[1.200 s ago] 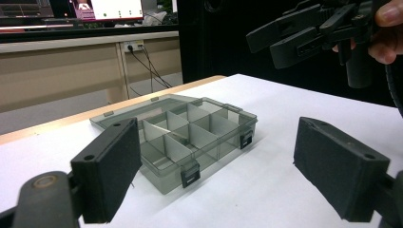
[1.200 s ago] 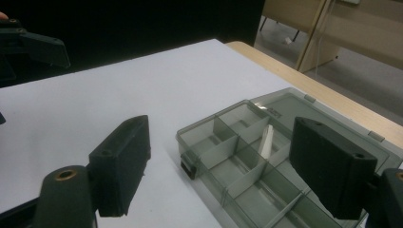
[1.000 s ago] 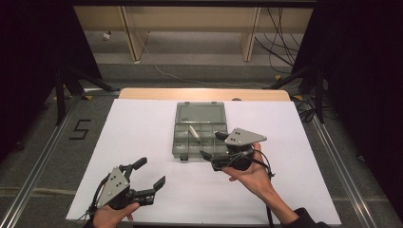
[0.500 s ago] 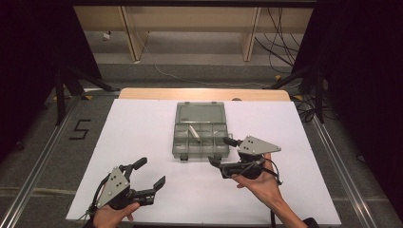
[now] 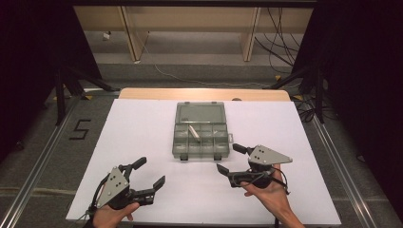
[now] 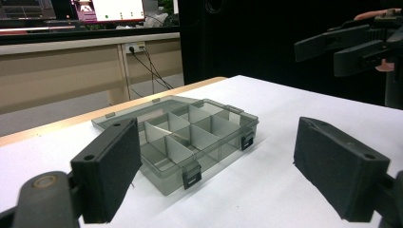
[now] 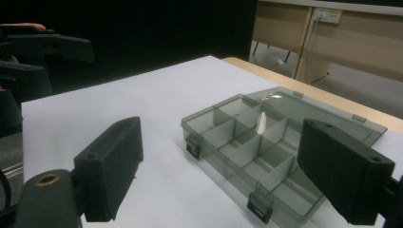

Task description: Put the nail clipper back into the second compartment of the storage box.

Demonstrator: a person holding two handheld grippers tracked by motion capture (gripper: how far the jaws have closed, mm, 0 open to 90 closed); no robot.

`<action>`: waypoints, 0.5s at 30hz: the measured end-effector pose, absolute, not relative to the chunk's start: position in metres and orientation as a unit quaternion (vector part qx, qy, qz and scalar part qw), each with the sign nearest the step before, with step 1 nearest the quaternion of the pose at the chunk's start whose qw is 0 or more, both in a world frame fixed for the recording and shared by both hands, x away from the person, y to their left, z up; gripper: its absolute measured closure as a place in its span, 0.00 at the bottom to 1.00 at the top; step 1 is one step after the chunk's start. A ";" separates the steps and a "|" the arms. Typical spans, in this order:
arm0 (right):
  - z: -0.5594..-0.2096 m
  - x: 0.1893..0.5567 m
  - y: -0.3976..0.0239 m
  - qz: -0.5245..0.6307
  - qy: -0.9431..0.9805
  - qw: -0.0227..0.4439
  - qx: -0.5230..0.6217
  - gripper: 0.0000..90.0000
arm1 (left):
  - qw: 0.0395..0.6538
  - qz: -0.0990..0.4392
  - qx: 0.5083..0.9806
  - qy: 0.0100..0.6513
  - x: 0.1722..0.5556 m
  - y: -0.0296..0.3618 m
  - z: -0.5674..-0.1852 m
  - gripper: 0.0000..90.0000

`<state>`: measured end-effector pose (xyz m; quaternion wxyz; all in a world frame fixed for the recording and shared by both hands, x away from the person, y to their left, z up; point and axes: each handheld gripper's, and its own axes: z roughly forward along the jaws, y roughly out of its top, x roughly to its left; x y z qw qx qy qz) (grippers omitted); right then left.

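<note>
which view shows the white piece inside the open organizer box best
The high view: it looks straight down into the organizer box, so the white piece lies fully visible across the middle compartments. Both gripper views see it low, as a pale sliver partly behind dividers.

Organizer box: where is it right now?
High view: the organizer box lies open mid-table on the white sheet, just beyond the right gripper.

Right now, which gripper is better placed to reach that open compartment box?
Probably the right gripper: it sits open just beside the box's near right corner, while the left gripper, also open, sits farther back toward the table's near edge.
</note>
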<state>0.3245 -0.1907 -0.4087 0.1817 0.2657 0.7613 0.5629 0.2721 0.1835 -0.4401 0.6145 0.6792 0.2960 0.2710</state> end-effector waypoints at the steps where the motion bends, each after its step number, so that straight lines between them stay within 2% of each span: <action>1: -0.410 0.324 -0.192 0.563 0.760 0.184 0.266 0.18 | 0.614 0.272 0.680 0.294 0.272 0.184 -0.440 0.17; 15: -0.419 0.312 -0.209 0.569 0.753 0.189 0.273 0.18 | 0.614 0.271 0.680 0.296 0.272 0.184 -0.440 0.17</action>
